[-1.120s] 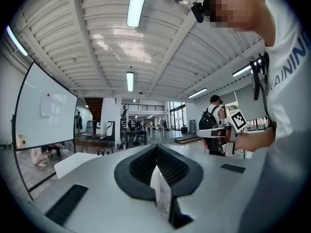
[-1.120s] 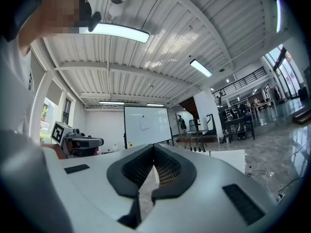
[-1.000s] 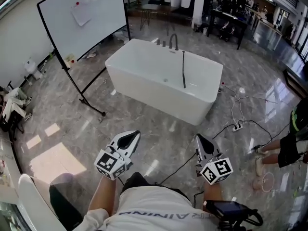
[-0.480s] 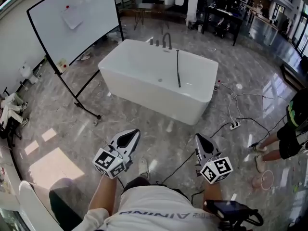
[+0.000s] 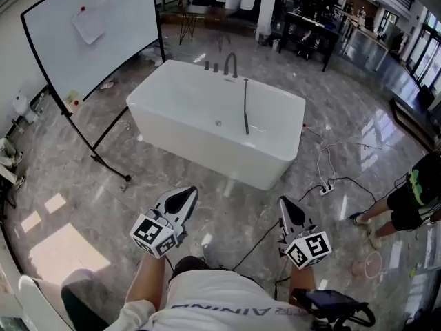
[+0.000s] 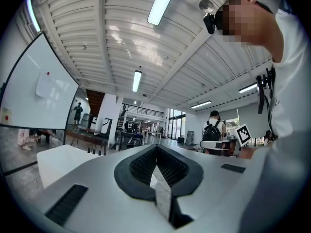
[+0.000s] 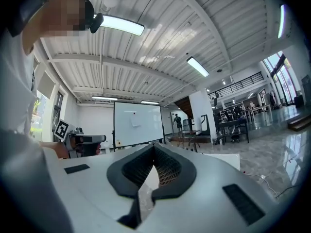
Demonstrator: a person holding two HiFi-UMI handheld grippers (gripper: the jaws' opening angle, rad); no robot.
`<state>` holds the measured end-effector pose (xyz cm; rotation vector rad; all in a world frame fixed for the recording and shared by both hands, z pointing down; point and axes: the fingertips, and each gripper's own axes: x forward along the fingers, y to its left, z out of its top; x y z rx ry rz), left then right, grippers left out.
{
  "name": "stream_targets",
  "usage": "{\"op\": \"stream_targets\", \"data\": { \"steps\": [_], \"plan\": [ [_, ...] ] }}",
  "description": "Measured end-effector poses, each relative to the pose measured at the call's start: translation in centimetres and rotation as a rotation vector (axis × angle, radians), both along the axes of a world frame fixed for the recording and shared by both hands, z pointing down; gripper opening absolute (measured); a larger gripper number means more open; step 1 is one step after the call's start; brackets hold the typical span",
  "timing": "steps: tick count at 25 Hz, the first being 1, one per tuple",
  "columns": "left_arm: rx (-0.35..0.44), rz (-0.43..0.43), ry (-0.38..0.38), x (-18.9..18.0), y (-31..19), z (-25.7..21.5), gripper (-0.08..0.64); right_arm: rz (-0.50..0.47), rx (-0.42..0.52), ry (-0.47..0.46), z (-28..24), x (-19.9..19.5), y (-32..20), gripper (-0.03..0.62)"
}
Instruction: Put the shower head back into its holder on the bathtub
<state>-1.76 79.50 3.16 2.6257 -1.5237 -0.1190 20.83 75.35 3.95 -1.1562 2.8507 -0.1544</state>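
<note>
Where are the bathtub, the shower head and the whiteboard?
bathtub [image 5: 200,149]: head view, front wall.
shower head [image 5: 244,105]: head view, middle of its black stem.
whiteboard [image 5: 120,16]: head view, bare white surface.

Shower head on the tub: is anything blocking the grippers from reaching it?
Nothing visible does: only floor lies between the left gripper, the right gripper and the bathtub where the shower head lies. A cable trails off right.

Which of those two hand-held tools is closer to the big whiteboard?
Left. The left tool sits below and right of the whiteboard in the head view; the right tool is farther right still.
</note>
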Motion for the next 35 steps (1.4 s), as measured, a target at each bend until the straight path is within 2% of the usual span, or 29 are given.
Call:
{"op": "stream_targets", "data": {
  "steps": [10, 14, 19, 25, 30, 35],
  "plan": [
    [0.0, 0.006, -0.021, -12.0, -8.2, 1.2, 0.017, 0.03, -0.008, 0.039, -1.0, -11.6, -8.4, 0.008],
    [-0.021, 0.0, -0.011, -15.3, -10.8, 2.1, 0.017, 0.004, -0.011, 0.071, -0.7, -15.6, -10.2, 0.007],
    [-0.033, 0.021, -0.013, -17.1, -11.9, 3.1, 0.017, 0.004, -0.044, 0.082, 0.1, -18.4, -12.2, 0.008],
    [-0.035, 0.022, -0.014, -19.3, -14.7, 2.9, 0.017, -0.028, -0.034, 0.066, -0.3, -21.4, -15.6, 0.008],
    [-0.044, 0.007, -0.024, -19.9, -19.4, 2.4, 0.018, -0.043, -0.038, 0.053, 0.1, -22.4, -20.6, 0.008],
    [-0.021, 0.018, -0.07, -19.4, -25.7, 2.0, 0.018, -0.067, -0.028, 0.021, 0.3, -22.5, -27.3, 0.008]
  ]
}}
